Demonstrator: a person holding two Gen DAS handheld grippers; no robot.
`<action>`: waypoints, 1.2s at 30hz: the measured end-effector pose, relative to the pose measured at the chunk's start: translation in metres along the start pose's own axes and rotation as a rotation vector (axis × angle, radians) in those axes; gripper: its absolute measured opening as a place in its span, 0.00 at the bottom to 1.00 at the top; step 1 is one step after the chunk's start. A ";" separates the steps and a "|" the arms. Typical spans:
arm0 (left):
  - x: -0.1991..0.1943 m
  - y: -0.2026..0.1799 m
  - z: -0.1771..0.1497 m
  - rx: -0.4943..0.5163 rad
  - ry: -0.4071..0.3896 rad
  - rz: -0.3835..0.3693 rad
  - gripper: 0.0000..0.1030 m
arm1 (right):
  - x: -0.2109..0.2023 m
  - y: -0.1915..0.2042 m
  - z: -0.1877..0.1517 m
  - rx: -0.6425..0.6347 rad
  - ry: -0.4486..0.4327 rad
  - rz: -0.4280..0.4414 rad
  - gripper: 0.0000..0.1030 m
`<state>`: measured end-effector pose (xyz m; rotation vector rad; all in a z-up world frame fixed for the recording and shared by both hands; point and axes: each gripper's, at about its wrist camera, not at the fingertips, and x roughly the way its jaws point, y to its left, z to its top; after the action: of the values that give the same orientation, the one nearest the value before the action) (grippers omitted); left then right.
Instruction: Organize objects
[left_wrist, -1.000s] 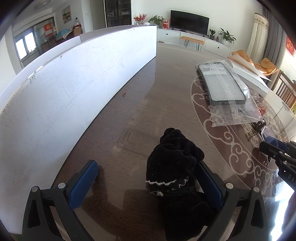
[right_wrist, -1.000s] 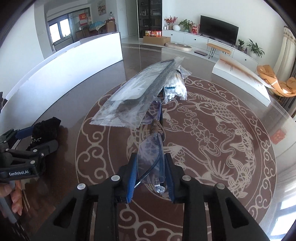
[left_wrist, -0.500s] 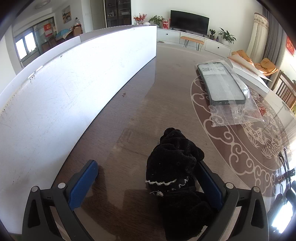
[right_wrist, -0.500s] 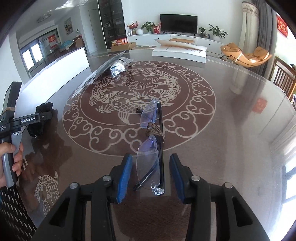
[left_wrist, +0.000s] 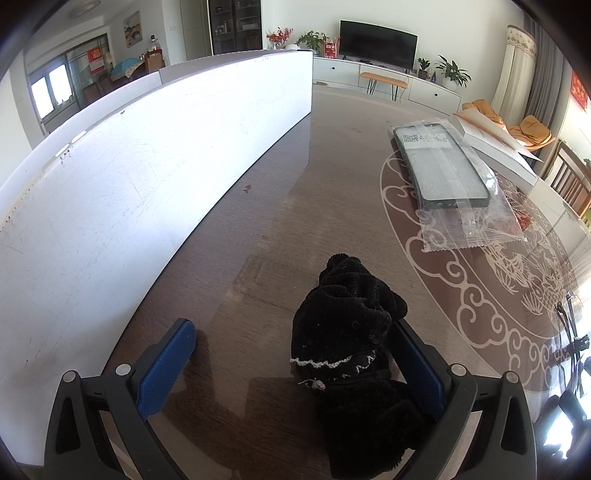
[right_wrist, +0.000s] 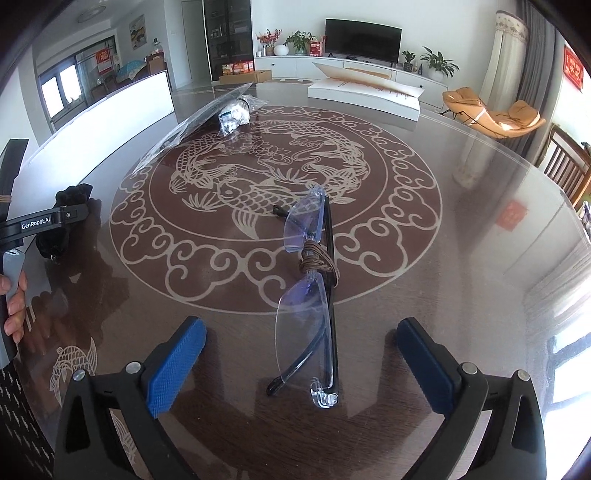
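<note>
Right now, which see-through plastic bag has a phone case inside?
The long flat bag holds the dark phone case. The small crumpled bag beside it holds white bits.

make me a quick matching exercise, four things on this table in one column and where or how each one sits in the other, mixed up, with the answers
Things:
1. eyeglasses
2. black fuzzy cloth
3. phone case
4. white box

Places or states:
A. sealed in a clear plastic bag
B. at the far edge of the table, lid raised
C. against one finger of the left hand-held gripper
D. folded, between the opening jaws of the right hand-held gripper, touching neither

Pairs: 1-D, 2-C, 3-A, 4-B
</note>
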<state>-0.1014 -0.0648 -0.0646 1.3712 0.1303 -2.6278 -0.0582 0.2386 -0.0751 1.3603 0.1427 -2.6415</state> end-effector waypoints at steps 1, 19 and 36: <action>0.000 0.000 0.000 0.000 0.000 0.000 1.00 | 0.000 0.000 0.000 0.001 0.000 0.001 1.00; -0.007 -0.011 0.000 0.058 -0.038 -0.037 0.66 | 0.000 0.000 0.000 0.000 0.000 0.001 1.00; -0.015 -0.037 -0.006 0.178 -0.052 -0.132 0.59 | 0.001 0.000 0.000 0.000 0.000 0.001 1.00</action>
<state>-0.0954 -0.0263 -0.0556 1.3903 -0.0214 -2.8421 -0.0587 0.2385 -0.0756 1.3603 0.1419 -2.6405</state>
